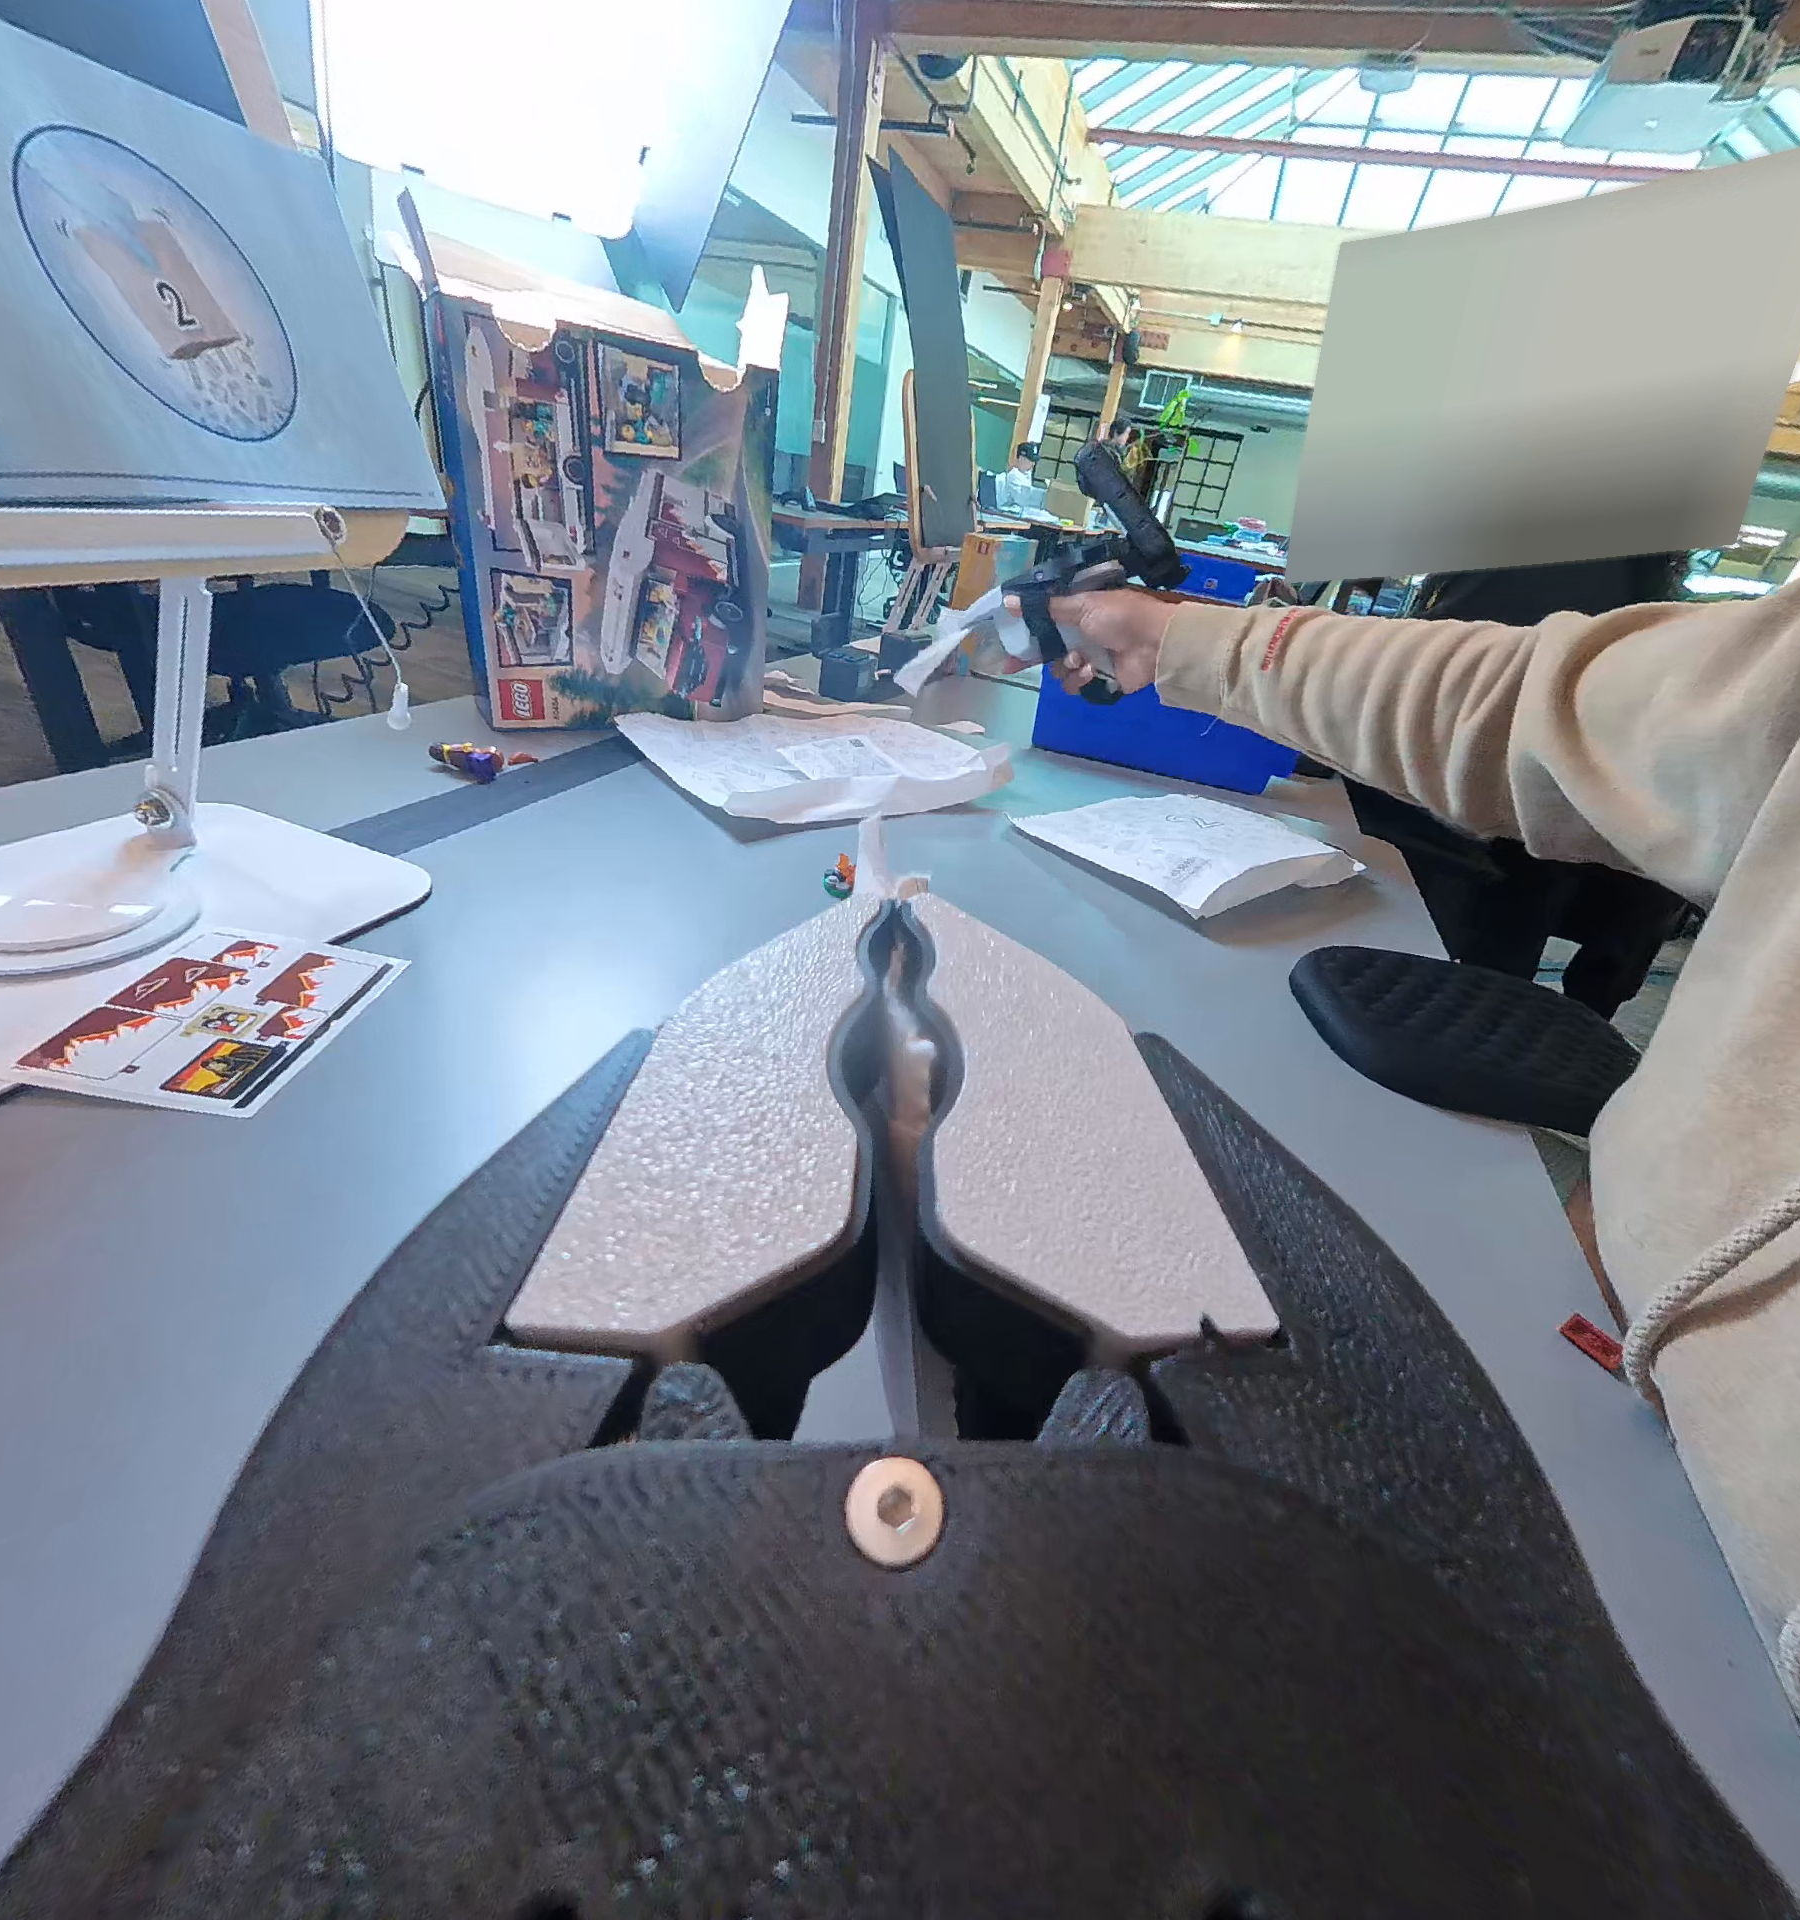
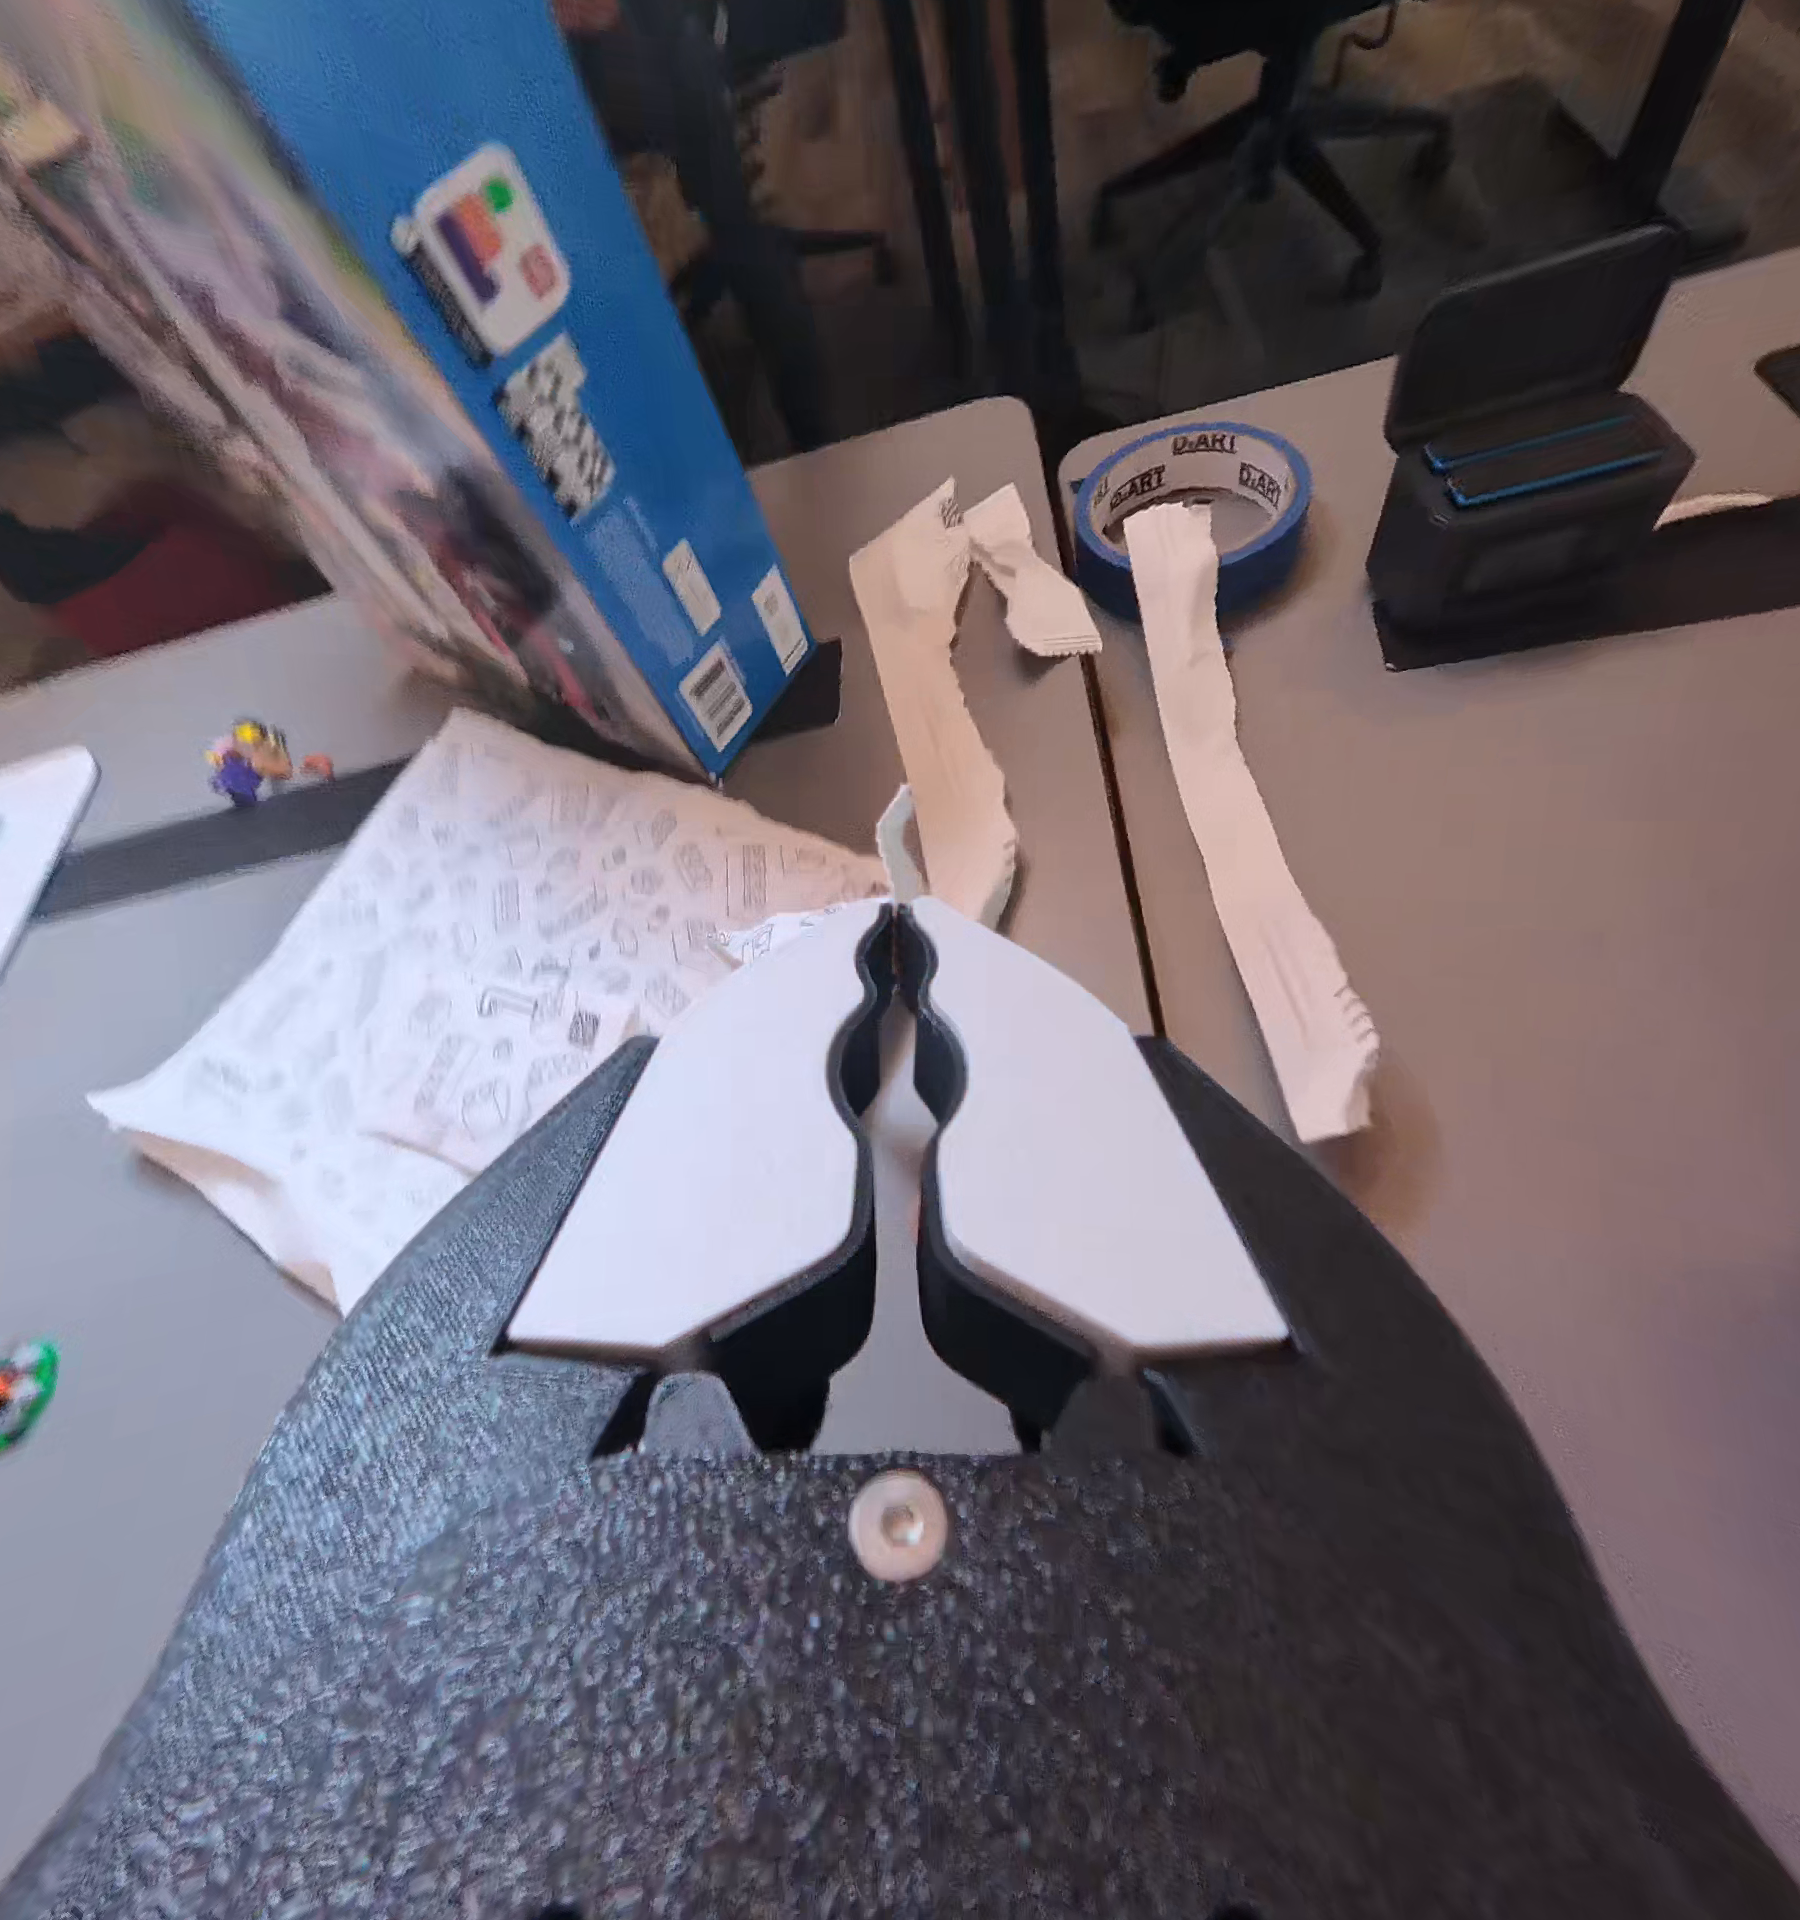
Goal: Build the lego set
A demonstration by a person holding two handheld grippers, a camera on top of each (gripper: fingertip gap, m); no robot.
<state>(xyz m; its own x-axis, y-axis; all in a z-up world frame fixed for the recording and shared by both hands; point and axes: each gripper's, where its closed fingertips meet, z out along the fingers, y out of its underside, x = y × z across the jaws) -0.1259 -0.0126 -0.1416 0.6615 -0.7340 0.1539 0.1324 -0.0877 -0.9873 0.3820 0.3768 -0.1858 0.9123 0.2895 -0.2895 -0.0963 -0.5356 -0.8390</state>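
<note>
The left gripper [image 1: 896,906] is closed on a thin strip of white paper [image 1: 873,847], which runs back between its two pale fingers [image 1: 761,1122] and pokes up past the tips, above the grey bench [image 1: 522,873]. Just past those tips, on the bench, lies a small orange-and-green toy piece [image 1: 838,878], and farther off a large printed paper bag [image 1: 823,764] lies flat in front of an upright toy-set box [image 1: 605,520]. A second printed paper bag [image 1: 1187,847] lies to the right of the tips, and a sticker sheet [image 1: 215,1023] lies to the left beside the white base of a stand [image 1: 200,883] that carries an open booklet [image 1: 148,312]. The right gripper [image 2: 898,909], in a hand with a beige sleeve [image 1: 1498,717], is raised over the bench's far side and is likewise closed on a torn piece of white paper [image 2: 901,842] that sticks out beyond its tips. Below it on the bench lie two long torn paper strips [image 2: 953,748], one of them [image 2: 1228,790] with its far end inside a roll of blue tape [image 2: 1192,509]. A black case [image 2: 1530,488] with its lid up stands right of the tape, and a small purple figure [image 2: 247,769] stands at the left.
</note>
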